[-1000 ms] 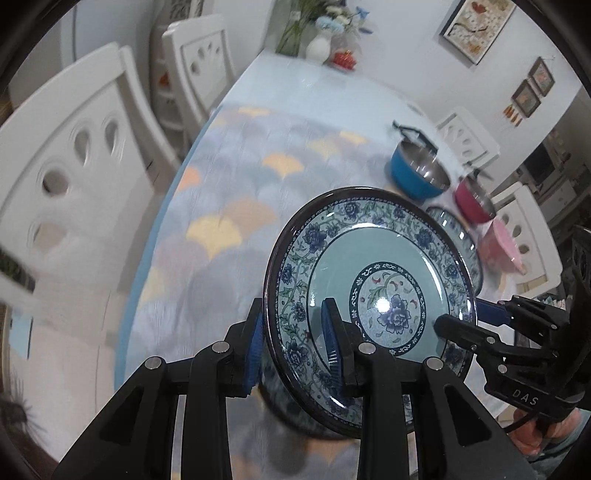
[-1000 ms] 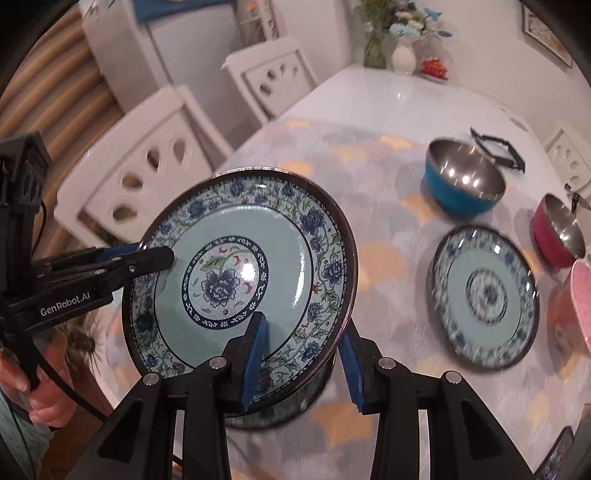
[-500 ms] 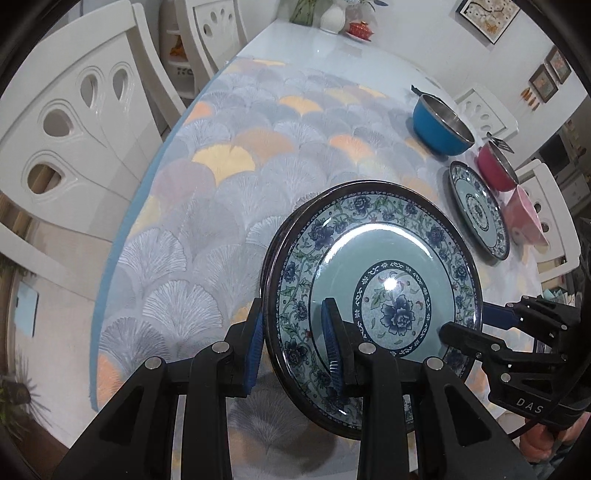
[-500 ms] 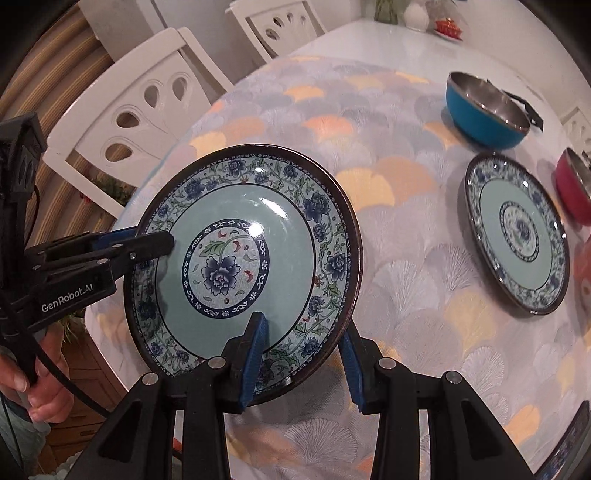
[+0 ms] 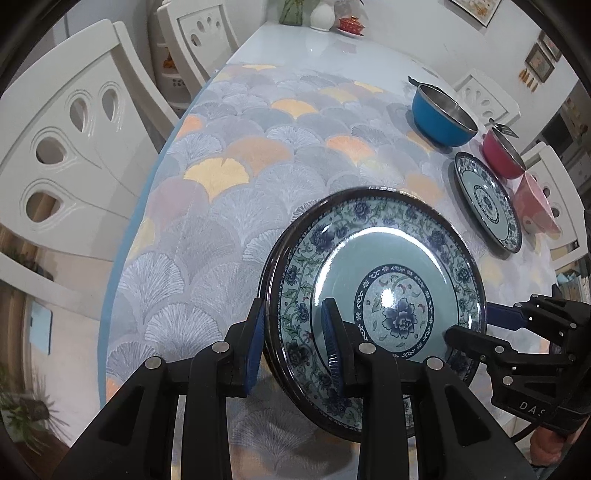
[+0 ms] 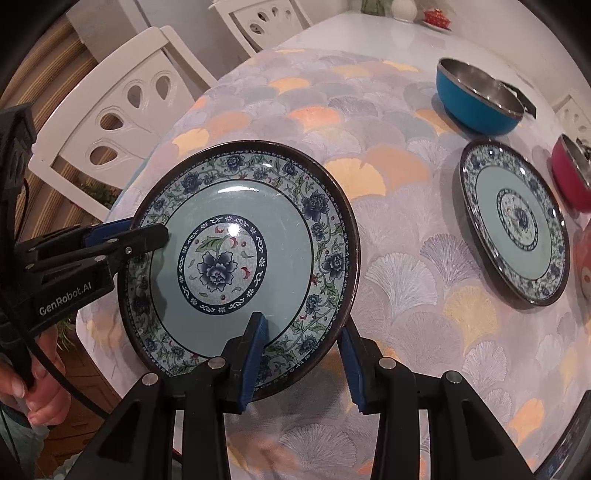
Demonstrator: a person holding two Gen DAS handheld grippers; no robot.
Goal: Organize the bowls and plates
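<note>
A blue-and-green floral plate (image 5: pixel 388 295) is held above the table near its front edge. My left gripper (image 5: pixel 295 347) is shut on its left rim, and my right gripper (image 6: pixel 303 354) is shut on its near right rim. The plate also fills the middle of the right wrist view (image 6: pixel 240 258). Each view shows the other gripper clamped on the rim: the right gripper (image 5: pixel 465 332) and the left gripper (image 6: pixel 147 236). A second matching plate (image 6: pixel 513 218) lies flat on the table to the right.
A blue bowl (image 6: pixel 476 99) stands beyond the second plate, a red bowl (image 6: pixel 572 177) and a pink bowl (image 5: pixel 535 203) at the right edge. White chairs (image 5: pixel 74 147) line the left side. A vase (image 5: pixel 321 14) stands at the far end of the table (image 5: pixel 221 221).
The held plate has come lower and closer to the tablecloth, with both grippers still clamped on it. The other dishes have not moved.
</note>
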